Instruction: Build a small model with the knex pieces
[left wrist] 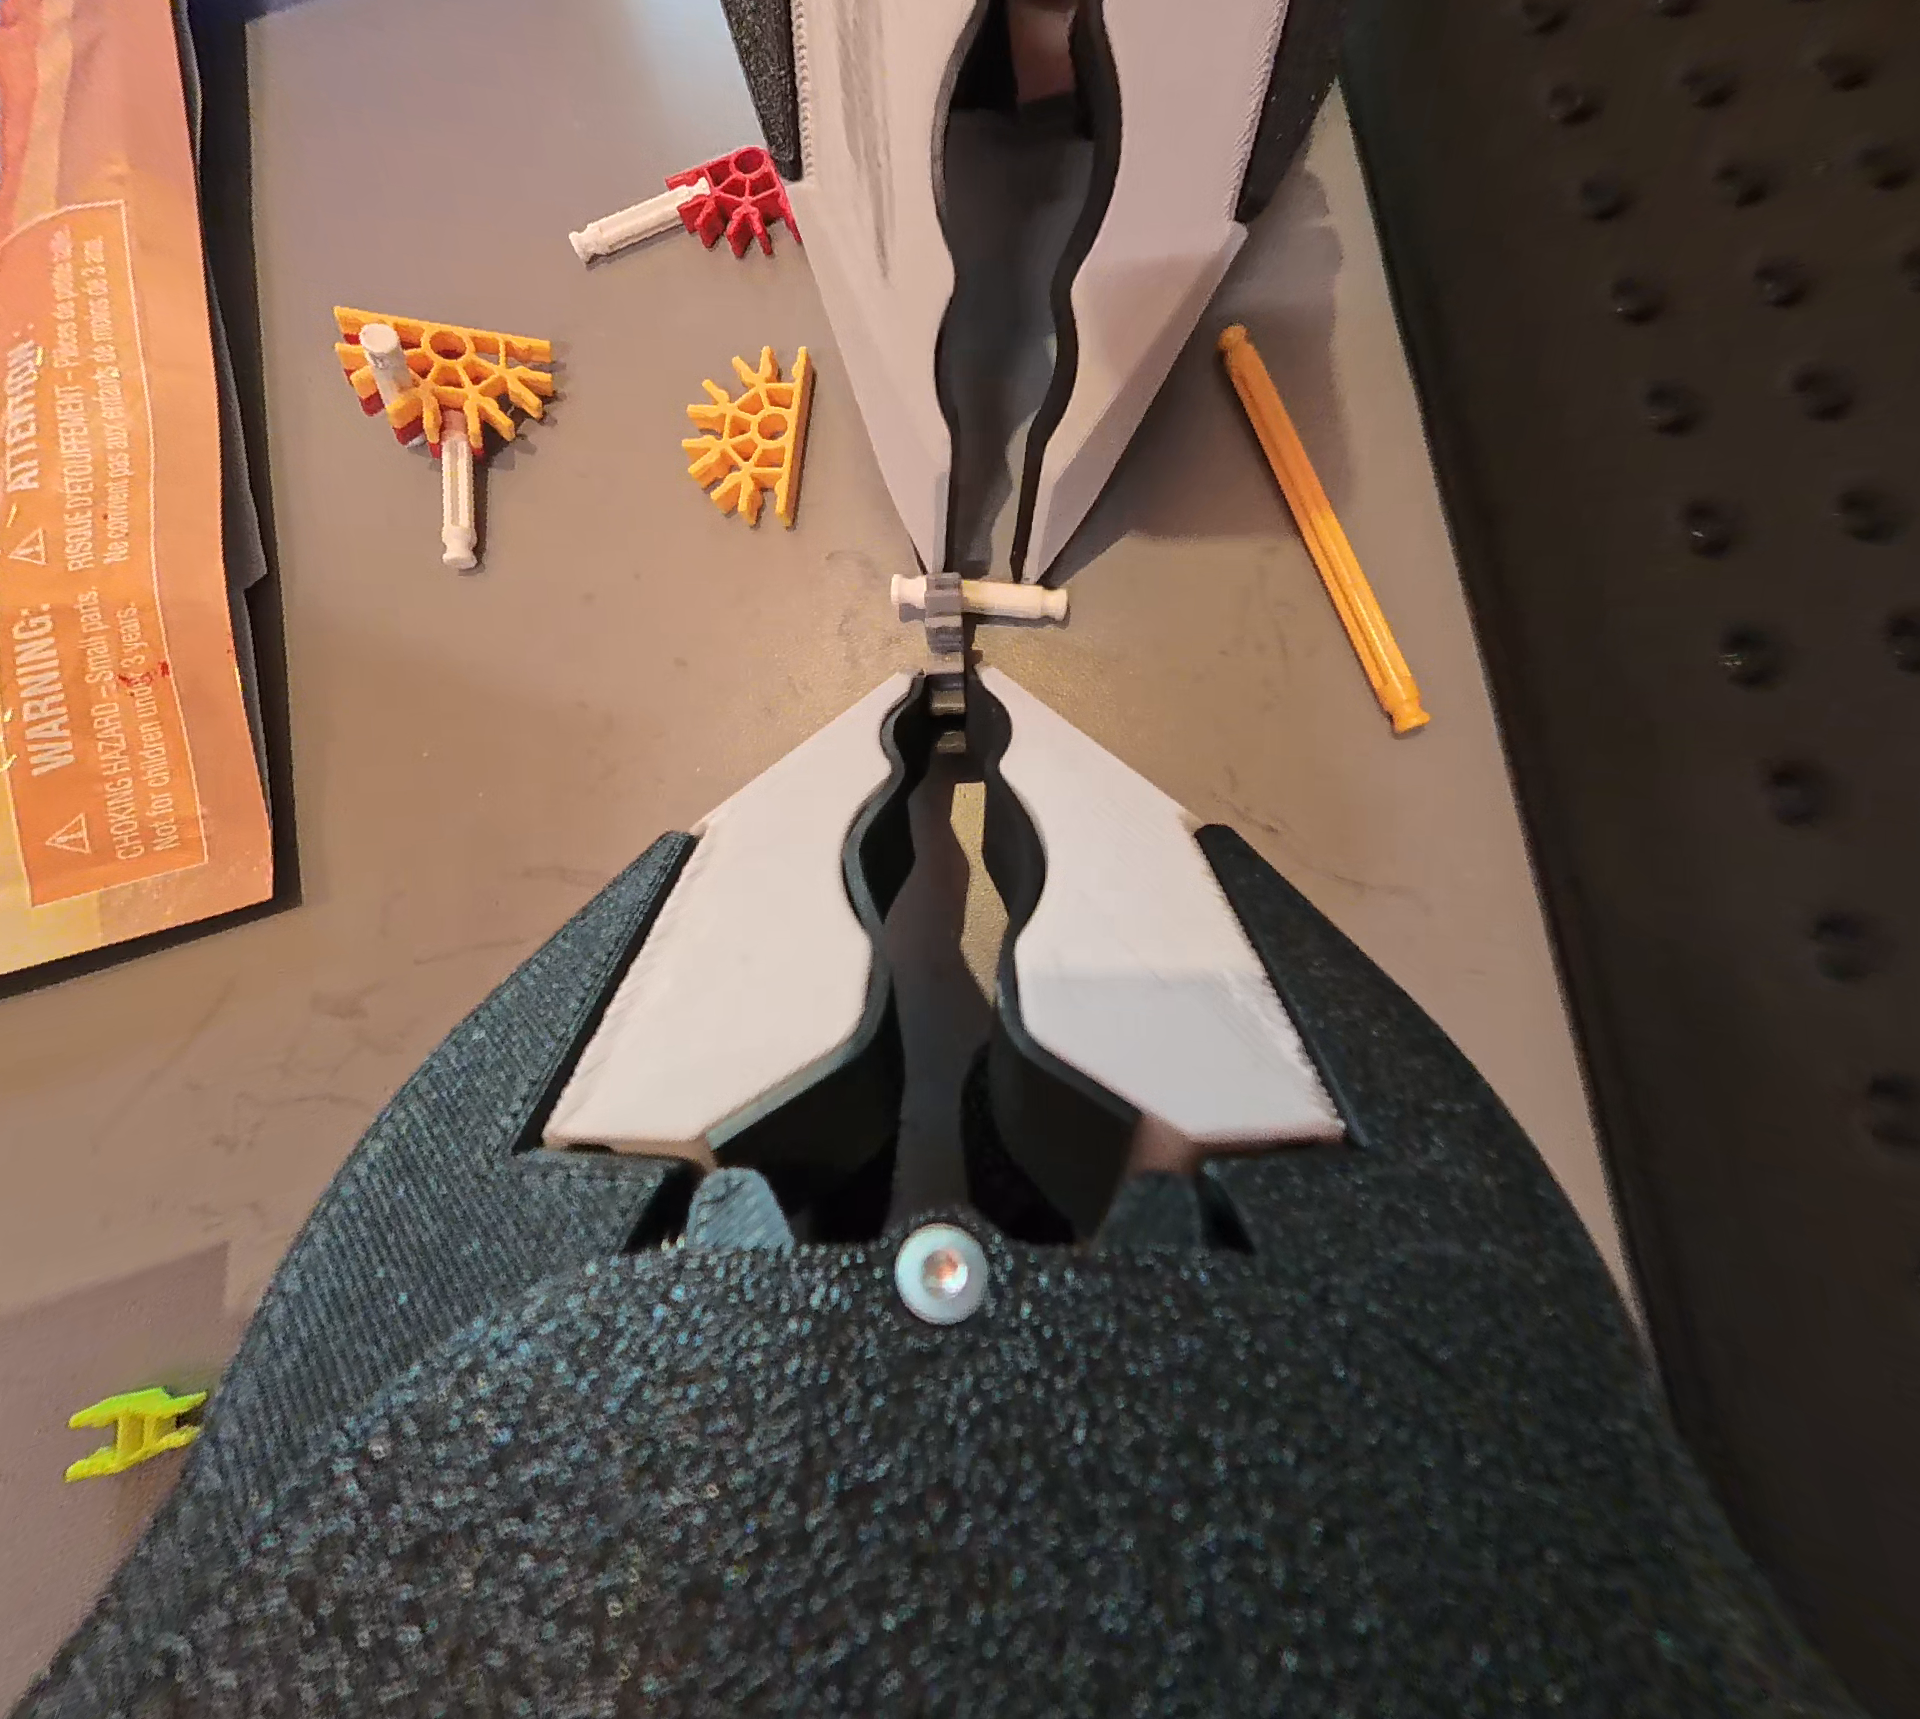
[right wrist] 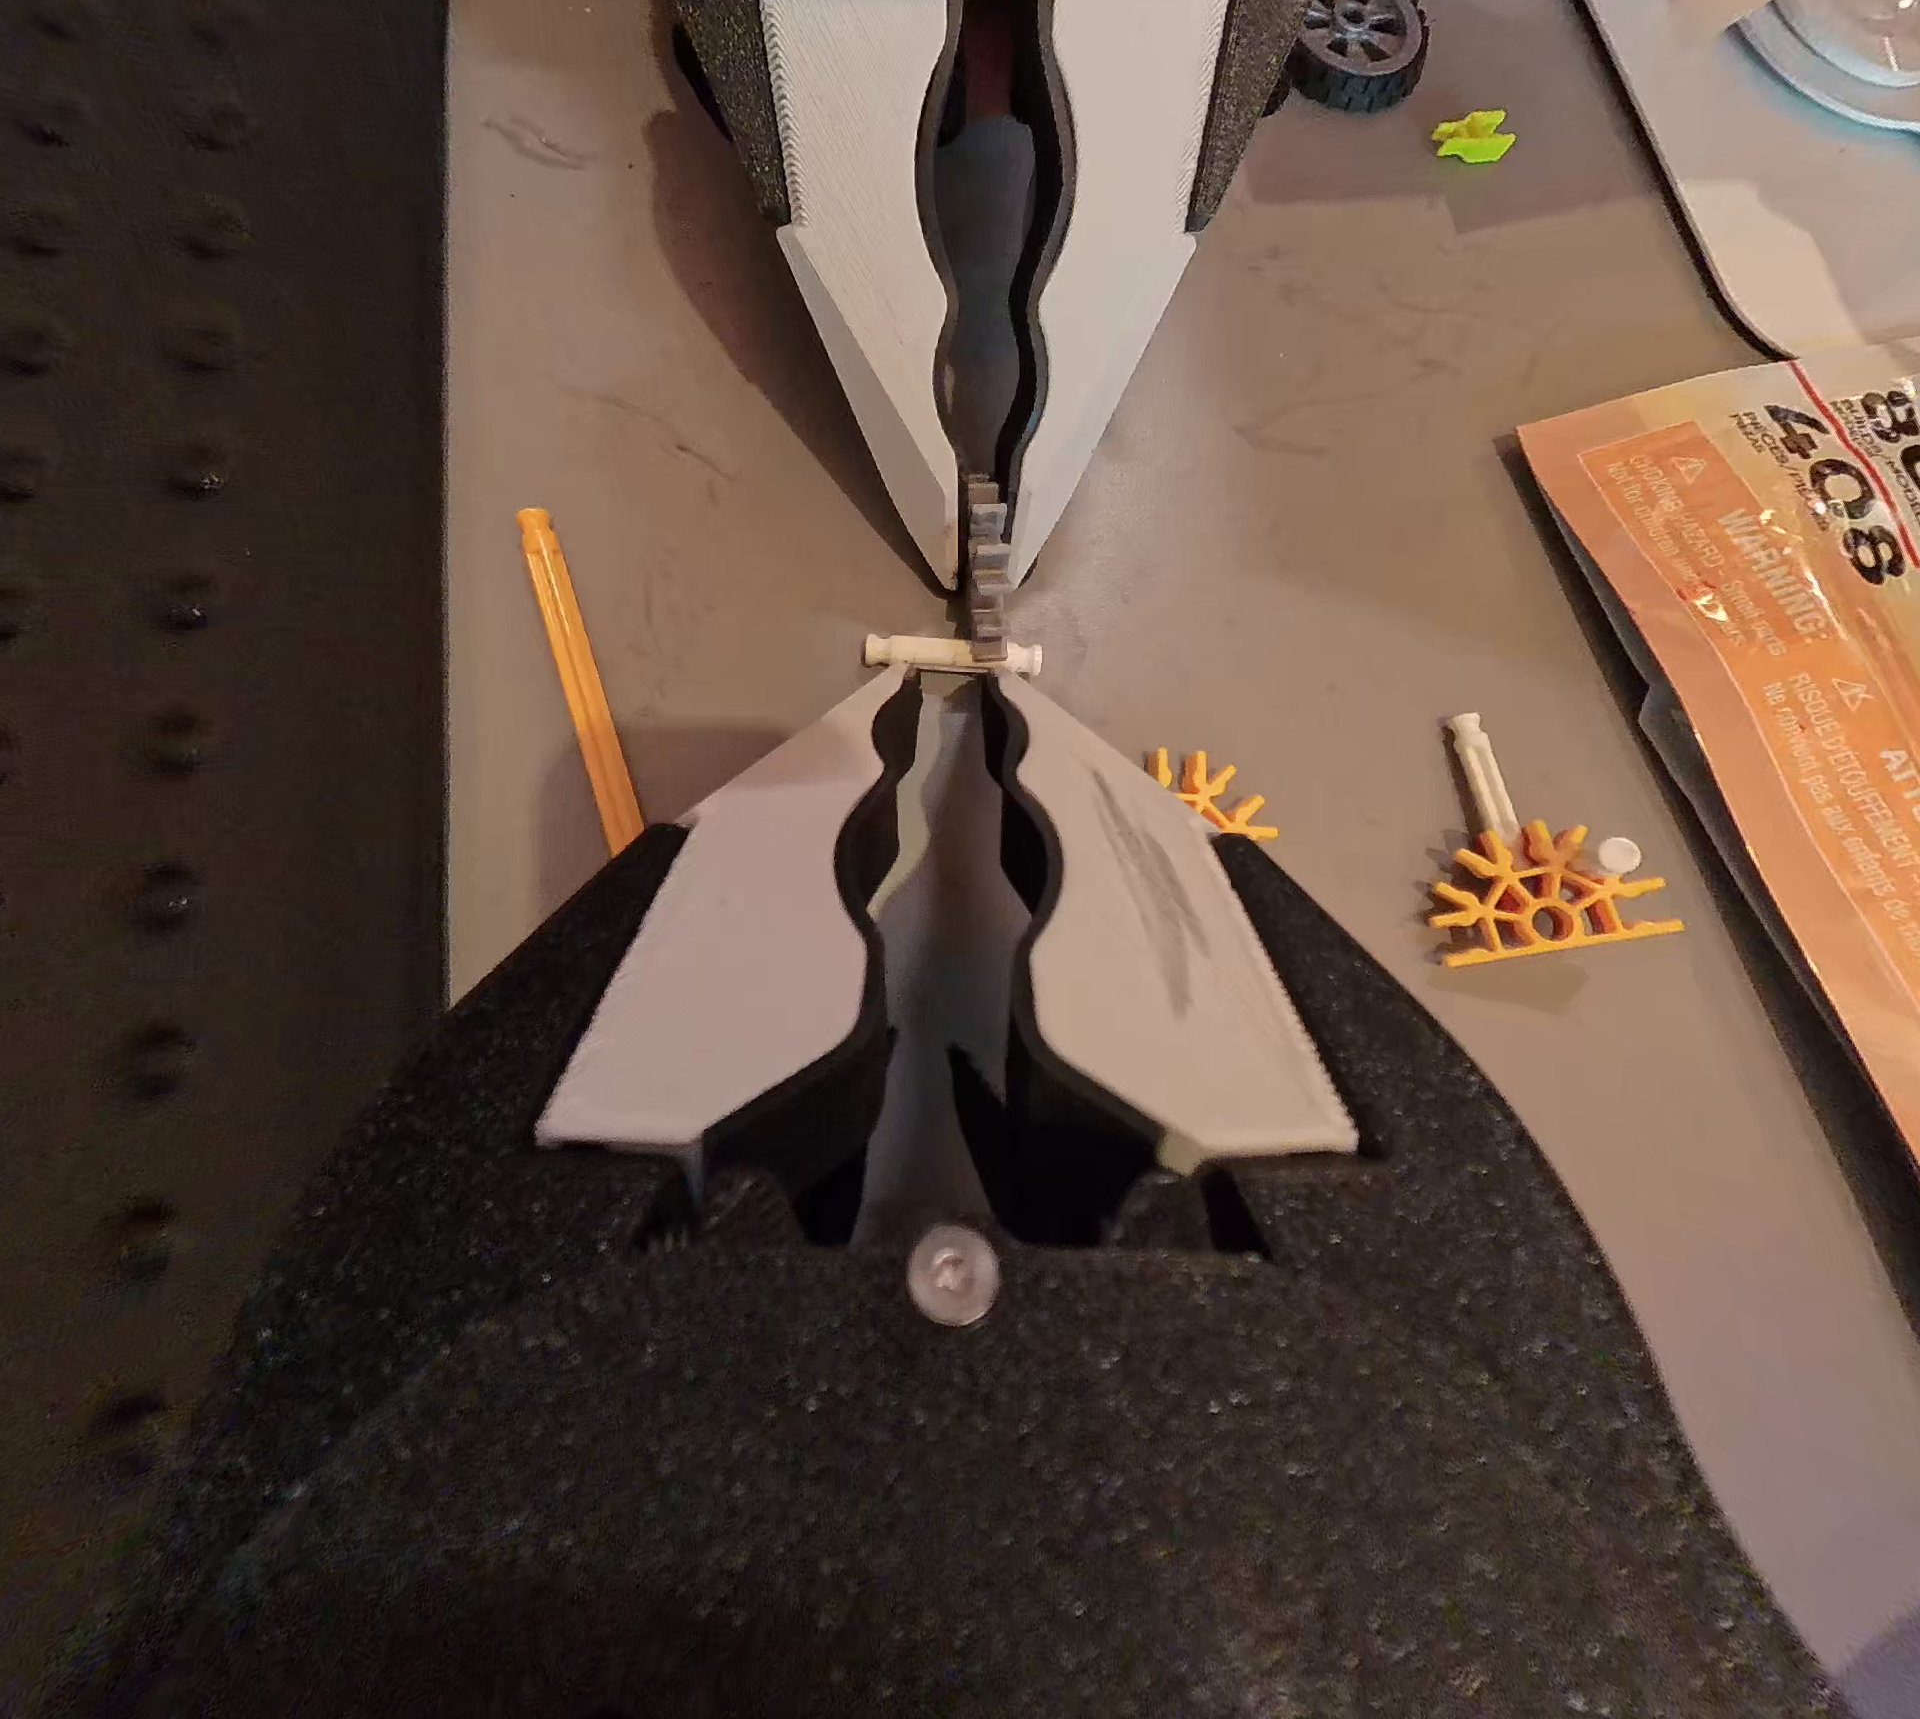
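A smooth grey-brown matte tabletop (left wrist: 499, 734) is bearing scattered toy parts; a black dimpled rubber mat (left wrist: 1714, 526) is lying at 3 o'clock in the left wrist view. The left gripper (left wrist: 948, 682), its jaws nearly together, is pinching a toothed grey plastic connector (left wrist: 943, 620); the right gripper (right wrist: 951, 682), at 12 o'clock, is likewise closing on a short white plastic rod (left wrist: 1013, 597) crossing that connector. A slim orange plastic rod (left wrist: 1320, 526) is lying at 3 o'clock, and a yellow fan-shaped connector (left wrist: 758, 438) at 10 o'clock.
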A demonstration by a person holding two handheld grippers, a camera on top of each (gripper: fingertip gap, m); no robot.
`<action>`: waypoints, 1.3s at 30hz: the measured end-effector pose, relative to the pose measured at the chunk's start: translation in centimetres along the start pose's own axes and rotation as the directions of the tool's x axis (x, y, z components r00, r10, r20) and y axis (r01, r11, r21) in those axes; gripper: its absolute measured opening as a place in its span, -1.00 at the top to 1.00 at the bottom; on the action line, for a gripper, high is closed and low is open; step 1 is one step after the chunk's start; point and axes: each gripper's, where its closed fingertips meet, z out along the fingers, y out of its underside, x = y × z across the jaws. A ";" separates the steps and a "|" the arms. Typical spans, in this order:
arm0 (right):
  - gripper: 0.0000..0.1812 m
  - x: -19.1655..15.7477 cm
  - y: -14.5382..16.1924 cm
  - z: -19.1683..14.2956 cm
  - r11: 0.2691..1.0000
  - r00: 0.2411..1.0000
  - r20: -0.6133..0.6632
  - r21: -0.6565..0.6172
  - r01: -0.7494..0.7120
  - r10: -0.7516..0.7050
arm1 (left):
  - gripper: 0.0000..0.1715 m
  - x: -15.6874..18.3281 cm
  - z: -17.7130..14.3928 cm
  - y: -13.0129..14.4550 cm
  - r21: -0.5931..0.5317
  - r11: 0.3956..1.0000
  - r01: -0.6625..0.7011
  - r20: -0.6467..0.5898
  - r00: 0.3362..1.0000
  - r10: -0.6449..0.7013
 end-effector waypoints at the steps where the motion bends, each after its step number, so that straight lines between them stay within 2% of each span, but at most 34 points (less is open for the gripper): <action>1: 0.89 0.0 0.0 0.0 1.000 1.000 0.000 -0.001 0.001 -0.001 | 0.95 0.0 0.0 0.0 0.000 1.000 0.003 -0.001 1.000 -0.003; 14: 1.00 0.0 -0.2 0.3 1.000 0.998 -0.051 -0.011 0.025 -0.026 | 0.96 0.0 0.1 -0.1 -0.001 1.000 -0.021 0.025 0.999 0.021; 21: 1.00 -0.3 -0.4 0.4 1.000 1.000 -0.016 -0.008 0.003 -0.003 | 0.95 -0.1 0.1 -0.1 -0.002 1.000 -0.031 0.048 0.998 0.031; 30: 1.00 0.2 0.3 -0.2 0.999 0.994 -0.103 -0.019 -0.047 0.045 | 0.95 -0.1 0.1 -0.2 0.002 1.000 -0.024 0.045 0.999 0.024; 39: 1.00 0.5 0.4 -0.1 0.998 0.991 -0.123 -0.026 -0.050 0.046 | 0.95 0.0 0.2 -0.2 0.004 1.000 -0.015 0.034 0.999 0.015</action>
